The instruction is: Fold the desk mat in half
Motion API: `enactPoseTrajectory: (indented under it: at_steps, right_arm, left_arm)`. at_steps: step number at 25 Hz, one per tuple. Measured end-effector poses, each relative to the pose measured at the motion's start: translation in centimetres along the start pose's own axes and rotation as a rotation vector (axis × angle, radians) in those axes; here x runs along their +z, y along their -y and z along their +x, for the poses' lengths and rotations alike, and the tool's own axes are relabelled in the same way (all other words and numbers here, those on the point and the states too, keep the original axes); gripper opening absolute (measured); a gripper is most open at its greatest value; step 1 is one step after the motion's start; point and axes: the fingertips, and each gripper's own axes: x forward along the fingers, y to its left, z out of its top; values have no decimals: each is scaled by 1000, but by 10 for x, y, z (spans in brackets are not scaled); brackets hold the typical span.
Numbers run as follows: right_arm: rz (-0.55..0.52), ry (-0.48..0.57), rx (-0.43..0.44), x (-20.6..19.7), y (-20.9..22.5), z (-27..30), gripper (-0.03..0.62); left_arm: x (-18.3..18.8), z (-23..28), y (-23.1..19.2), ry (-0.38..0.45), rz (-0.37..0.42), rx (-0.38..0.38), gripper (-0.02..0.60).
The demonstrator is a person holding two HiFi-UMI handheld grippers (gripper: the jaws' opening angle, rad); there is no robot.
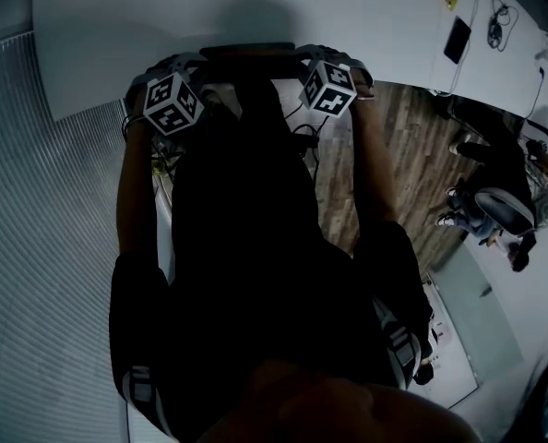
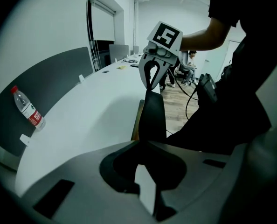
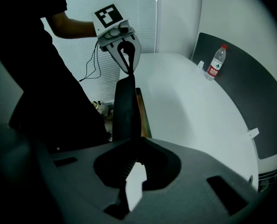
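The desk mat [image 1: 248, 53] is black with a brown underside and is held up off the white table [image 1: 256, 12] near its front edge. My left gripper [image 1: 184, 65] and right gripper [image 1: 326, 56] are each shut on one end of the mat's top edge. In the left gripper view the mat [image 2: 153, 112] runs edge-on from my own jaws [image 2: 145, 141] to the right gripper [image 2: 150, 84]. Seen from the right gripper view, the mat [image 3: 126, 110] stretches from my jaws [image 3: 135, 141] up to the left gripper [image 3: 128, 70]. Where the mat's lower part hangs is hidden in dark.
A water bottle [image 2: 28, 110] with a red label stands at the table's far side against a grey divider panel [image 2: 50, 78]; the bottle [image 3: 216, 61] also shows in the right gripper view. Wood floor [image 1: 399, 146], cables and a seated person lie to the right.
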Motion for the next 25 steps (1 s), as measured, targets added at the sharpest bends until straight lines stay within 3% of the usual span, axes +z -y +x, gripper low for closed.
enactPoseTrajectory:
  at_steps: [25]
  right_arm:
    - [14,39,2,-7,54,37,9]
  left_arm:
    - [-12,43,-51,-59,-98,46,12]
